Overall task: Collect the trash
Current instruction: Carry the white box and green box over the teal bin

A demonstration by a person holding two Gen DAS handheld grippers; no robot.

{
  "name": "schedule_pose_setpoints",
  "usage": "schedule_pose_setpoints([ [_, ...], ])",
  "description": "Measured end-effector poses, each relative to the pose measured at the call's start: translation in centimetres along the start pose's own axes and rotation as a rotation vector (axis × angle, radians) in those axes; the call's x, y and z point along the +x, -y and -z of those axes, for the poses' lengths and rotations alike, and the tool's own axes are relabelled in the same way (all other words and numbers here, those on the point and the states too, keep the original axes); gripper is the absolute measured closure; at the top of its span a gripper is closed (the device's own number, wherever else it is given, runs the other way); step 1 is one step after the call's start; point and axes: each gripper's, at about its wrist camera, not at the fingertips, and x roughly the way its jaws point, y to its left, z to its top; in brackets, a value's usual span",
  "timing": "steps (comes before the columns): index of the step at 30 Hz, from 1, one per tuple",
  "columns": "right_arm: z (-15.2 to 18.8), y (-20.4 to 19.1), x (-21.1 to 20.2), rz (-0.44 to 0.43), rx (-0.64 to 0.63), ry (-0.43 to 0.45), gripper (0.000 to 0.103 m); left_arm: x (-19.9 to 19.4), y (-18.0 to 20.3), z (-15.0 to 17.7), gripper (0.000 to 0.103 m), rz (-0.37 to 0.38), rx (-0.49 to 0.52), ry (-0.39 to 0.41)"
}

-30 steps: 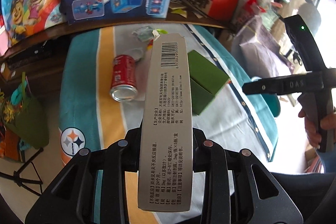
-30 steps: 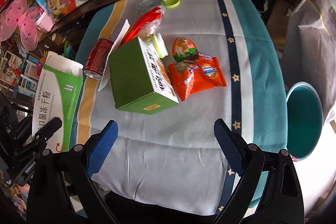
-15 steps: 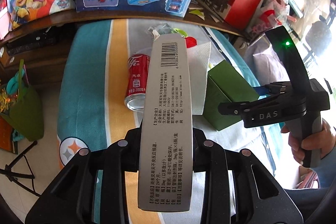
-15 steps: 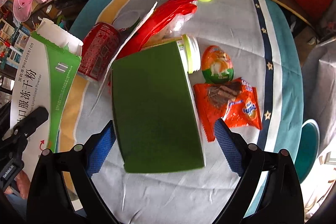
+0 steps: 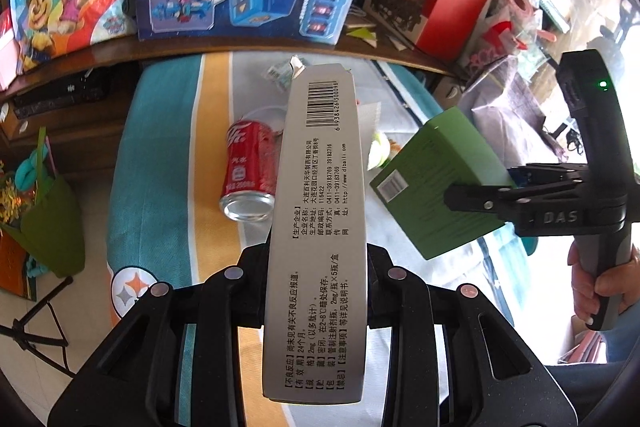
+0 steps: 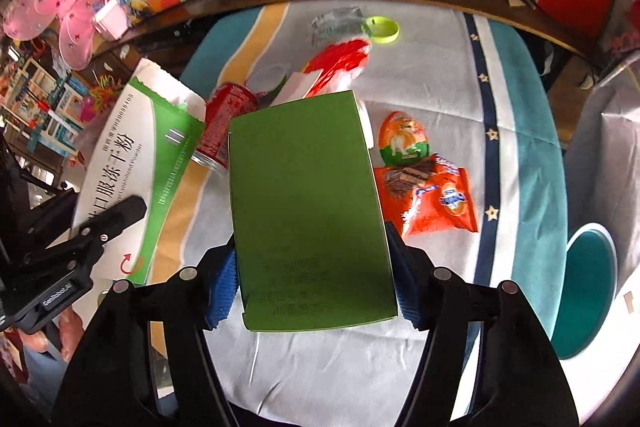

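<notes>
My left gripper (image 5: pixel 316 267) is shut on a long grey-and-white medicine carton (image 5: pixel 320 187), held upright above the table; its green-and-white face (image 6: pixel 132 163) shows in the right wrist view. My right gripper (image 6: pixel 312 267) has its jaws closing, and the blue pads (image 6: pixel 220 287) press both sides of a green box (image 6: pixel 304 195). In the left wrist view that box (image 5: pixel 436 179) hangs tilted at the right gripper's (image 5: pixel 480 195) tip. A red soda can (image 5: pixel 250 167) lies on its side on the cloth.
An orange snack bag (image 6: pixel 432 199), an orange-and-green egg pack (image 6: pixel 404 139), a red plastic bag (image 6: pixel 340 61), a clear bag (image 6: pixel 336 23) and a yellow-green lid (image 6: pixel 382 29) lie on the striped tablecloth (image 6: pixel 440 87). A teal bin (image 6: pixel 588 287) stands at the right. Toy boxes line the back shelf.
My right gripper came down over the green box and its jaws closed onto the box's sides. The left gripper drifted slightly with the carton still in it.
</notes>
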Motion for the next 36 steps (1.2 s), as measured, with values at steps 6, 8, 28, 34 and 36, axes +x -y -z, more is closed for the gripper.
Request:
schedule_pose_setpoints([
  [6,1.4,3.6,-4.3,-0.015,0.078,0.086,0.041,-1.8,3.8,-1.0,0.071,0.020,0.060,0.038],
  [8,2.1,5.2,-5.4,-0.012,0.110,0.108,0.041,-1.8,5.4,-1.3,0.071,0.030,0.084,0.043],
  [28,11.7,25.8,-11.1,0.073,0.507,0.260,0.041,7.8,25.4,-3.6,0.070,0.163,0.335,-0.069],
  [34,14.7,31.7,-12.2,0.111,0.618,0.274,0.040,11.4,30.7,-3.5,0.070,0.200,0.393,-0.119],
  [36,15.6,33.5,-12.1,0.123,0.650,0.265,0.040,12.9,32.5,-3.3,0.070,0.210,0.412,-0.141],
])
